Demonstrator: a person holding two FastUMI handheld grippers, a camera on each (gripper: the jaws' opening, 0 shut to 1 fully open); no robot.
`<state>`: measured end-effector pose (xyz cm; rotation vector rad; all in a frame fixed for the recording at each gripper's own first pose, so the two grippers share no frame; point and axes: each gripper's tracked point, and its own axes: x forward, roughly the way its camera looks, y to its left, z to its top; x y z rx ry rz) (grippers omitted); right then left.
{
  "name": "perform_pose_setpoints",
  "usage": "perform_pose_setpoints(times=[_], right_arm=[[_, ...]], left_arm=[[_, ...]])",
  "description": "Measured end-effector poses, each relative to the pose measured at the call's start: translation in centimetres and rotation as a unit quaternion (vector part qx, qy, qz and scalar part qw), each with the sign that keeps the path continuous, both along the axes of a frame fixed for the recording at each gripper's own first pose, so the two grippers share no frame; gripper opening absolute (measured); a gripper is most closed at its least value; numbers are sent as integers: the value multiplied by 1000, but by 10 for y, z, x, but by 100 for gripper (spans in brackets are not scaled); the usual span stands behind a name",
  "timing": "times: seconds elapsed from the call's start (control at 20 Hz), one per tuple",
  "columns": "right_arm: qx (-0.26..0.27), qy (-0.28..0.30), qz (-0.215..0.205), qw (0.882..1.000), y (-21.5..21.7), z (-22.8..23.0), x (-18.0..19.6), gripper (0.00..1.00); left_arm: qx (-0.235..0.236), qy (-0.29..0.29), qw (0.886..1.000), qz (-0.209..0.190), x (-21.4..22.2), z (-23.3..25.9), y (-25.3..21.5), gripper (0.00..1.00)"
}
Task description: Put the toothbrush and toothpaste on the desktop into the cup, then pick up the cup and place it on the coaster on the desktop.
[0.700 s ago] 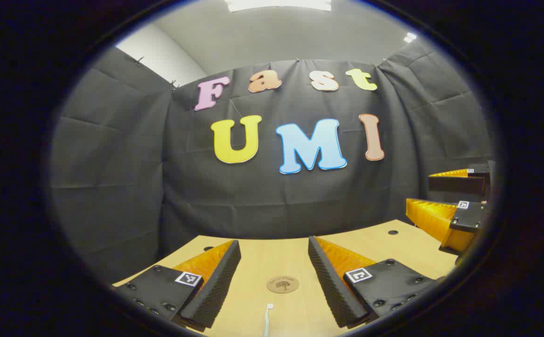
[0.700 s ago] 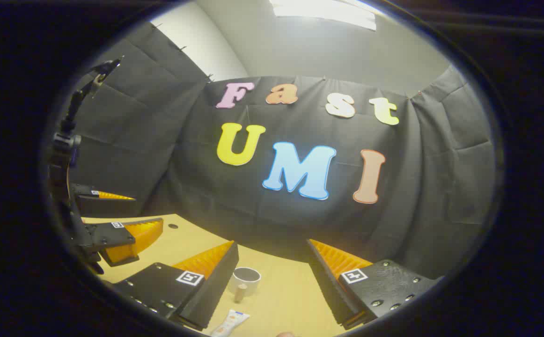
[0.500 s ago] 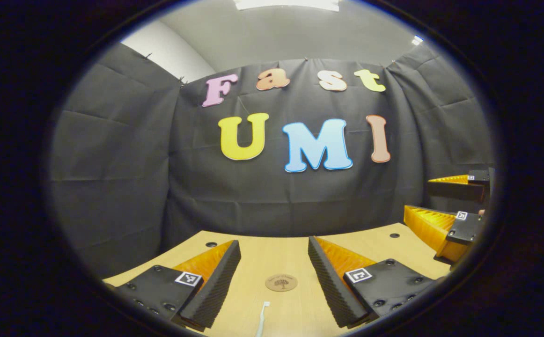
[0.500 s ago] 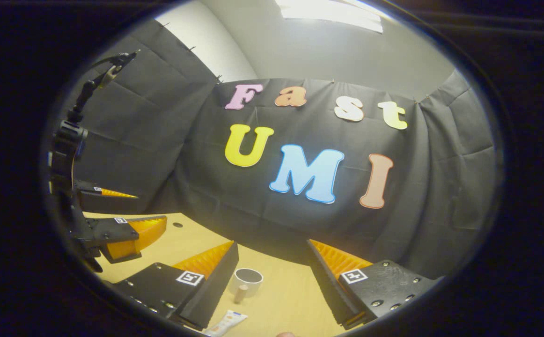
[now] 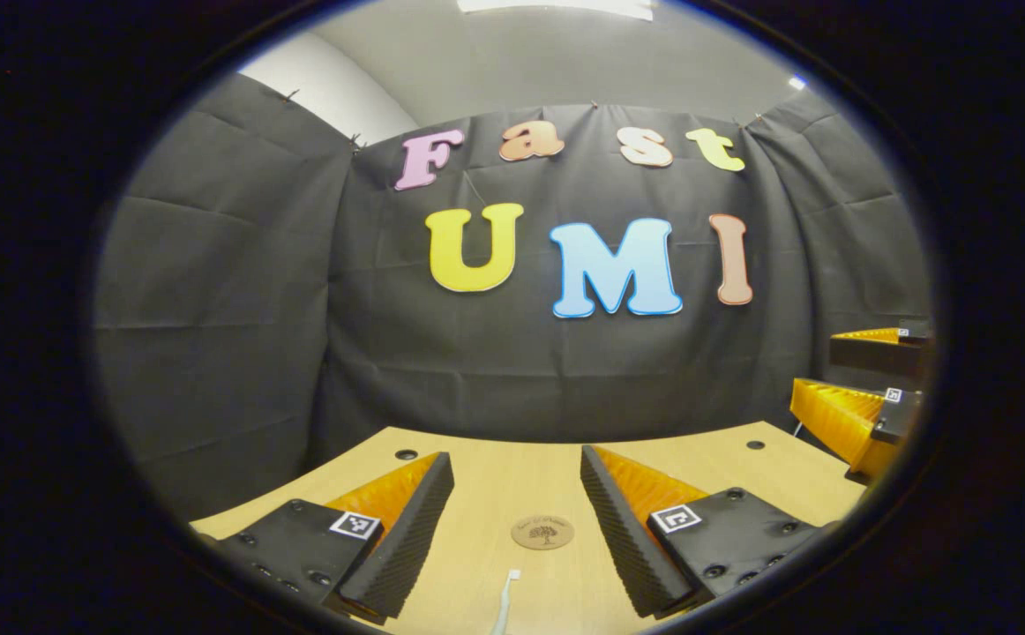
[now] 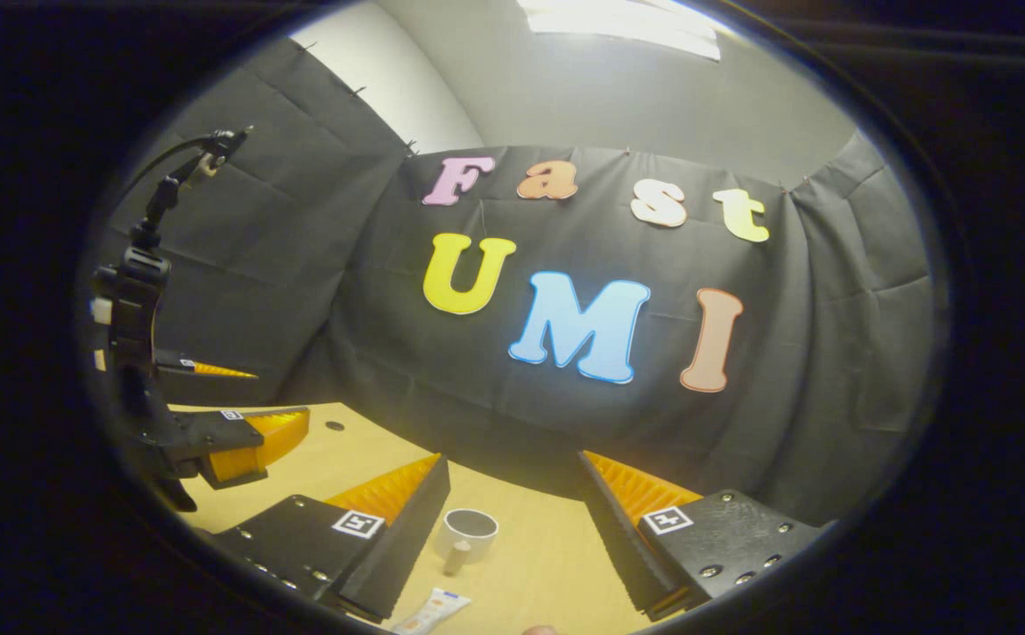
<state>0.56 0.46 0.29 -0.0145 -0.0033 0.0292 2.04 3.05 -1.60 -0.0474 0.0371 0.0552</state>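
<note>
- Left gripper (image 5: 517,511) hangs above the desktop (image 5: 486,476), its jaws spread wide and empty; the toothbrush (image 5: 504,600) lies just ahead between them, long axis along the fingers, with the coaster (image 5: 542,532) beyond.
- Right gripper (image 6: 512,520), equally wide, faces the cup (image 6: 468,532); the toothpaste (image 6: 433,611) lies nearer its left finger.
</note>
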Motion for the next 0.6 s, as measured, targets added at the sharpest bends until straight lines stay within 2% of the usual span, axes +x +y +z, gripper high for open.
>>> perform_pose_setpoints(times=[0.15, 0.3, 0.4, 0.45, 0.6], right_arm=[[1, 9, 7, 1000, 12, -2, 9, 91], [7, 28, 7, 1000, 18, -14, 12, 90], [20, 54, 8, 998, 21, -28, 14, 91], [29, 68, 8, 997, 21, -34, 15, 91], [52, 114, 2, 992, 20, -56, 14, 91]], left_arm=[[2, 4, 1000, -5, 3, -4, 4, 93], [2, 21, 1000, -18, 10, -16, 3, 95], [7, 33, 999, -26, 15, -24, 2, 93], [10, 41, 999, -32, 16, -30, 1, 98], [14, 69, 996, -54, 24, -47, -9, 95]])
